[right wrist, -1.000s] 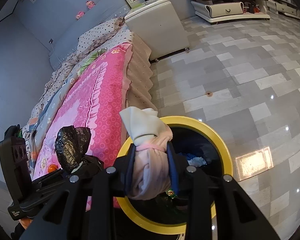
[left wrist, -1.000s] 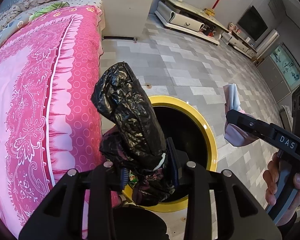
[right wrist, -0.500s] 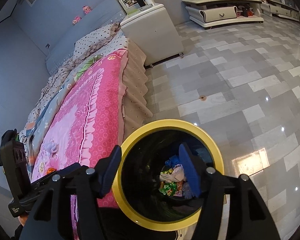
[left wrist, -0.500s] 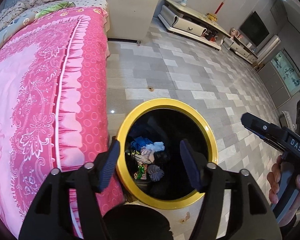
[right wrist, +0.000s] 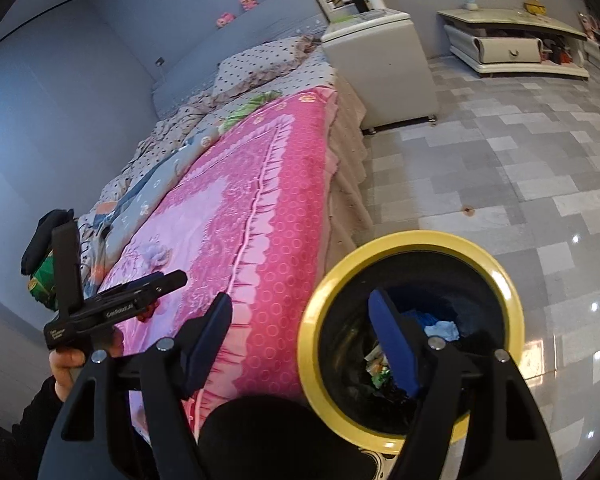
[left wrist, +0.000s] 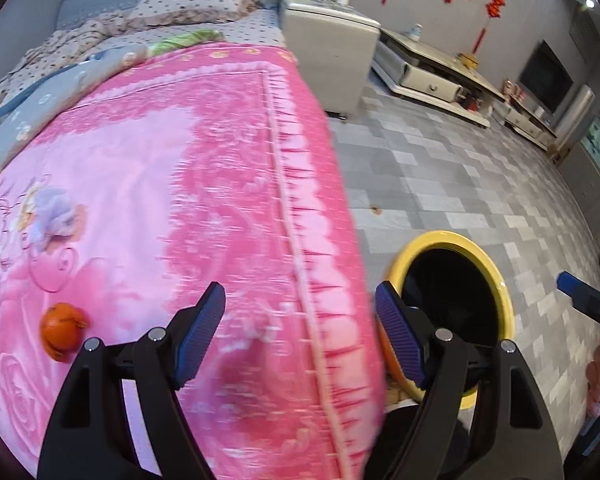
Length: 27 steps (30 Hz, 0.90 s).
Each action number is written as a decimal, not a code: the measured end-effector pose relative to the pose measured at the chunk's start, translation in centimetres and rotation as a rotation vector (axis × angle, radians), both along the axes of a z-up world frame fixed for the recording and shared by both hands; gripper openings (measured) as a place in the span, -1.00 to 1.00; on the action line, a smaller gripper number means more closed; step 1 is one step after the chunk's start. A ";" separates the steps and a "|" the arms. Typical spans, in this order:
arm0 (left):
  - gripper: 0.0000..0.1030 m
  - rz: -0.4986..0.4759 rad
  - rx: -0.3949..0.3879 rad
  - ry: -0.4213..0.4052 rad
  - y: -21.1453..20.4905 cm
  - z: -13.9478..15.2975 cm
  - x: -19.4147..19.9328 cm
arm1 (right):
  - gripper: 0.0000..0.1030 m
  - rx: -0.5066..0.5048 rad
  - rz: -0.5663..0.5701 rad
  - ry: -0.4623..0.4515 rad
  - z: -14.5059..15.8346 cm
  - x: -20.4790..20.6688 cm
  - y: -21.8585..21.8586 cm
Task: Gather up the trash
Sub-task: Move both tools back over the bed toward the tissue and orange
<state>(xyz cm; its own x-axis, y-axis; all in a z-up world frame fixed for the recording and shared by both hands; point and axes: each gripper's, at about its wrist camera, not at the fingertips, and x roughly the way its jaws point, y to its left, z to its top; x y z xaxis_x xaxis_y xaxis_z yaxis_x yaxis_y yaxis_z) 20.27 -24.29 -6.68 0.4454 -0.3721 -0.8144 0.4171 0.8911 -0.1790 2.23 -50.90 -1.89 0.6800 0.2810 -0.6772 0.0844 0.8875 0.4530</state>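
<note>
A second ago each gripper held a knotted bag over the yellow-rimmed bin point(right wrist: 412, 240): a black one on the left, a pale pink one on the right. Both bags are now gone from the jaws, which have just been opening and stand wide with nothing between them. Mixed trash point(right wrist: 440, 328) lies at the bottom of the bin in the right wrist view, so the two bags were very likely dropped there. The left gripper point(left wrist: 300, 332) has swung away from the bin and now looks over the pink bedspread point(left wrist: 160, 200), with the bin off to its right beside the bed. The right gripper point(right wrist: 304, 336) straddles the edge of the bed and the bin's rim. That drop seems finished, and the next piece looks to be on the bed. By count: one bin, two grippers, both empty. On the bedspread lie one orange round thing point(left wrist: 62, 330), perhaps a fruit or its peel, near the left jaw, and one pale crumpled wad point(left wrist: 54, 216) farther up. A green packet point(right wrist: 42, 280) shows at the far edge in the right view, behind the left gripper's handle. No bags remain in sight.
</note>
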 end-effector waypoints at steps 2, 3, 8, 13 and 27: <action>0.44 0.039 0.012 -0.009 2.7 0.0 1.2 | 0.39 -0.008 0.067 -0.019 0.7 0.9 2.8; 0.44 0.060 0.018 -0.013 4.2 -0.1 1.8 | 0.40 -0.008 0.098 -0.027 0.9 1.4 4.1; 0.44 0.141 0.046 -0.029 10.7 -0.3 4.6 | 0.47 -0.016 0.268 -0.054 1.3 4.1 11.6; 0.44 0.216 0.065 -0.043 16.5 -0.5 7.0 | 0.47 -0.026 0.391 -0.036 0.2 7.0 18.4; 0.44 0.226 0.141 -0.054 23.7 -3.4 12.4 | 0.47 -0.072 0.603 0.032 -4.9 14.0 31.7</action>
<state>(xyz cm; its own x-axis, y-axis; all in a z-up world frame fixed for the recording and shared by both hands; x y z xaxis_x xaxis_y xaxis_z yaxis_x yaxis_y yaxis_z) 32.65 -0.61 -10.10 0.5486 -0.1427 -0.8238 0.2101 0.9772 -0.0293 16.28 -19.19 -6.78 0.3942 0.5636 -0.7259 -0.4305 0.8111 0.3960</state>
